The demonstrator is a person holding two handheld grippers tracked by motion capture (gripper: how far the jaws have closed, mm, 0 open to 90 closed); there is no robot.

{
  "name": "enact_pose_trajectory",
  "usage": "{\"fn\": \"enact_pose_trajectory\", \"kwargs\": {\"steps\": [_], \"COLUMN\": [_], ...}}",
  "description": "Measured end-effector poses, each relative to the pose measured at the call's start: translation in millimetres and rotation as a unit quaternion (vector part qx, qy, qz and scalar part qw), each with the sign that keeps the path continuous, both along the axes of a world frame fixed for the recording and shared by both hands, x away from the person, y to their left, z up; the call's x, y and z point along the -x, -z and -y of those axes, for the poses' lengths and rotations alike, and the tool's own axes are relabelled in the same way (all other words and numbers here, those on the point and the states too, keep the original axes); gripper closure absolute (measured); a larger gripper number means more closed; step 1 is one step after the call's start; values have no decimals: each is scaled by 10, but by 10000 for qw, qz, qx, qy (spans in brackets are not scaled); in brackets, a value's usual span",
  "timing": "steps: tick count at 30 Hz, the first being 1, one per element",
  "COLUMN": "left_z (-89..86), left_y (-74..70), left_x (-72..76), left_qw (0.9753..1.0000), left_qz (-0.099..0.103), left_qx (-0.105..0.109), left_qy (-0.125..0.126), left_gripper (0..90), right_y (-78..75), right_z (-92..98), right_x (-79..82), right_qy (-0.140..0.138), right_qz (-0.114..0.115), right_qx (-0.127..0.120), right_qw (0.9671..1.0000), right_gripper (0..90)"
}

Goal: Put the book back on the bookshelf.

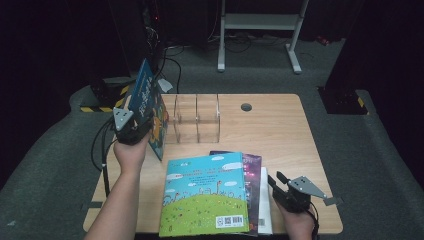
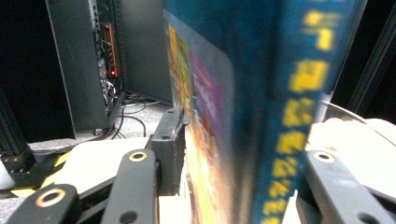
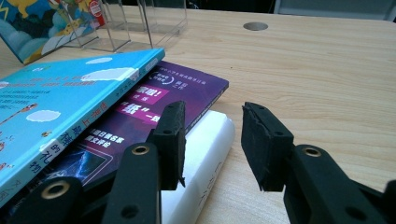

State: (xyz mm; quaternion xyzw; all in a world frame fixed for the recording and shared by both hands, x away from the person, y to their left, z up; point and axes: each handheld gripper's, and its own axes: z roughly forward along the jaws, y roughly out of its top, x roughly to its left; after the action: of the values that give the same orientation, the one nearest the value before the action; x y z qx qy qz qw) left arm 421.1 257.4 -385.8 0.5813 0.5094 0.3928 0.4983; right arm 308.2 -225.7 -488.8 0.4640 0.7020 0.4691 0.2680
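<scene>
My left gripper holds a blue picture book upright and tilted, above the table's left edge, just left of a clear acrylic organizer. In the left gripper view the jaws of that gripper press on the book's blue spine with yellow characters. A stack lies at the front: a sky-blue and green book on top, a purple book under it, a white book at the bottom. My right gripper stands open at the stack's right edge, its jaws over the white book beside the purple book.
The wooden table has a round cable hole at the back. Bare wood lies right of the organizer and the stack. Dark cabinets, floor cables and a white stand are beyond the table.
</scene>
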Motion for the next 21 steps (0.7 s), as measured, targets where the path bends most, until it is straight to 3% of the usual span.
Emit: {"fn": "enact_pose_trajectory", "kwargs": {"steps": [10, 21], "left_z": [-10, -18], "left_y": [25, 94], "left_x": [101, 277], "left_qw": [10000, 9998], "left_qz": [19, -153], "left_qx": [-5, -45], "left_qy": [-19, 117], "left_gripper": [504, 454], "right_y": [-1, -1], "right_z": [-10, -16], "right_x": [2, 3], "right_qy": [-15, -35], "right_qz": [-1, 11], "right_qx": [9, 20], "right_qw": [10000, 10000], "right_gripper": [598, 595]}}
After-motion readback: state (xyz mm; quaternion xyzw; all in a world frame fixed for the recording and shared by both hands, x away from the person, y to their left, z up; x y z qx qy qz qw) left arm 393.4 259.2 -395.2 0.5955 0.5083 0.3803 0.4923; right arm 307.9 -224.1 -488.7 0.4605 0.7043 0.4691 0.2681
